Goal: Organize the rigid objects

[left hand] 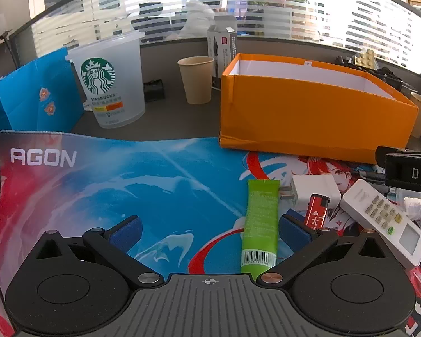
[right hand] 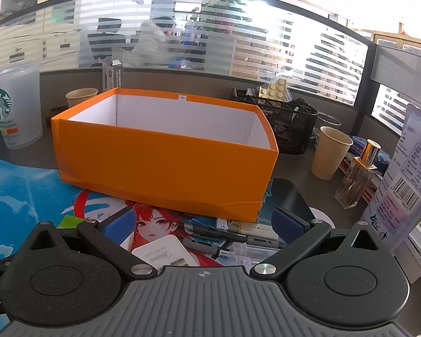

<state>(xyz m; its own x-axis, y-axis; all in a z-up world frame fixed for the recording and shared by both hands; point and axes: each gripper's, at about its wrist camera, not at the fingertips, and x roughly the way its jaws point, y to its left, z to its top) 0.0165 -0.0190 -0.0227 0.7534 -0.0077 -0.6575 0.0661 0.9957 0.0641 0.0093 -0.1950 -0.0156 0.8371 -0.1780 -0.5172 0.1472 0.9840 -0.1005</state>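
An open orange box (left hand: 308, 112) with a white inside stands on the far edge of a printed desk mat (left hand: 126, 185); it also shows in the right wrist view (right hand: 165, 163). In the left wrist view a green tube (left hand: 259, 224), a white charger (left hand: 314, 189), a red lighter (left hand: 317, 213) and a white remote (left hand: 384, 219) lie on the mat. My left gripper (left hand: 209, 231) is open, with the tube just inside its right finger. My right gripper (right hand: 203, 224) is open above a white remote (right hand: 165, 252) and several pens (right hand: 238, 231).
A Starbucks cup (left hand: 109, 84), a paper cup (left hand: 196, 80), a blue bag (left hand: 33, 95) and a carton (left hand: 221, 47) stand behind the mat. A black mesh organizer (right hand: 283, 118), a paper cup (right hand: 329, 151), a glass bottle (right hand: 356, 179) and a printed pouch (right hand: 407, 174) stand right of the box.
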